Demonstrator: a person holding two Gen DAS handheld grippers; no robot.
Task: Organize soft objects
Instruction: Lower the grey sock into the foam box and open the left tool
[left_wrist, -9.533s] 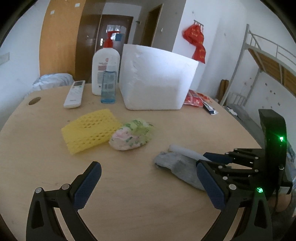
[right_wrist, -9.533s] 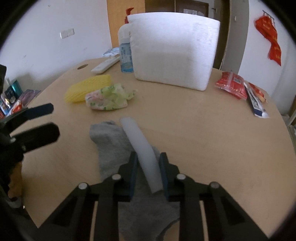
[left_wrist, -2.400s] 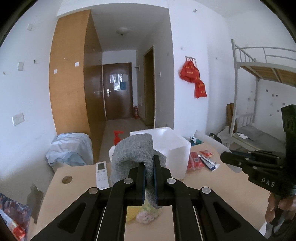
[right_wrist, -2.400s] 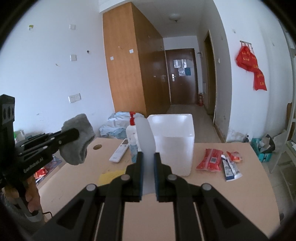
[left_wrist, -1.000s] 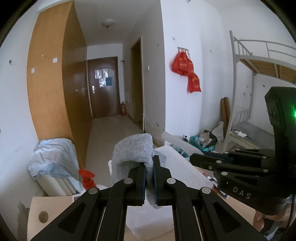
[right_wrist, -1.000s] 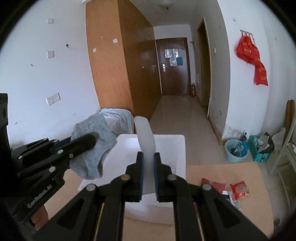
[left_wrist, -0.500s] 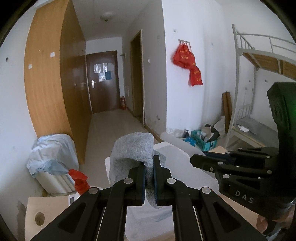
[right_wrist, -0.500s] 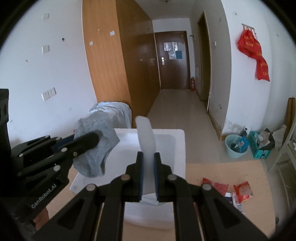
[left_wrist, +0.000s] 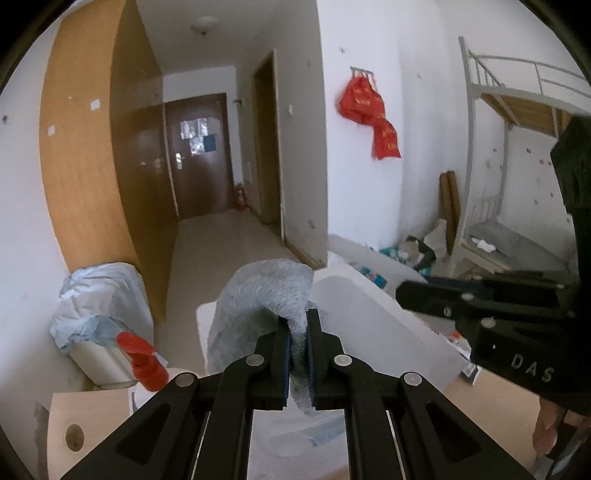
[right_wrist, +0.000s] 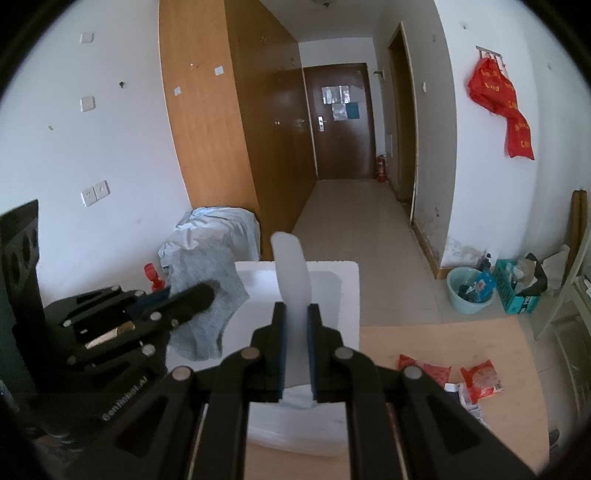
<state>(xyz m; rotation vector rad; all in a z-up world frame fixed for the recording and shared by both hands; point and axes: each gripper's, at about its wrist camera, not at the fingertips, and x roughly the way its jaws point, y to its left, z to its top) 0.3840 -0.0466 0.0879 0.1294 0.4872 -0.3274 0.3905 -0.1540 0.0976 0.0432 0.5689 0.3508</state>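
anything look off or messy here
Nothing damaged or spilled. Red snack packets lie scattered on the table beside the white foam box; they are loose clutter, not soft items being sorted.

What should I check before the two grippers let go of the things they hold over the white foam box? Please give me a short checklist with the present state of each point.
1. Left gripper is shut on the grey sock: ok.
2. Right gripper is shut on the white foam strip: ok.
3. Sock hangs over the open white foam box: ok, as far as the right wrist view shows.
4. Strip is over the box opening: ok.
5. The two grippers are apart, not touching: ok.
6. Box has room inside: cannot tell, the bottom is mostly hidden.
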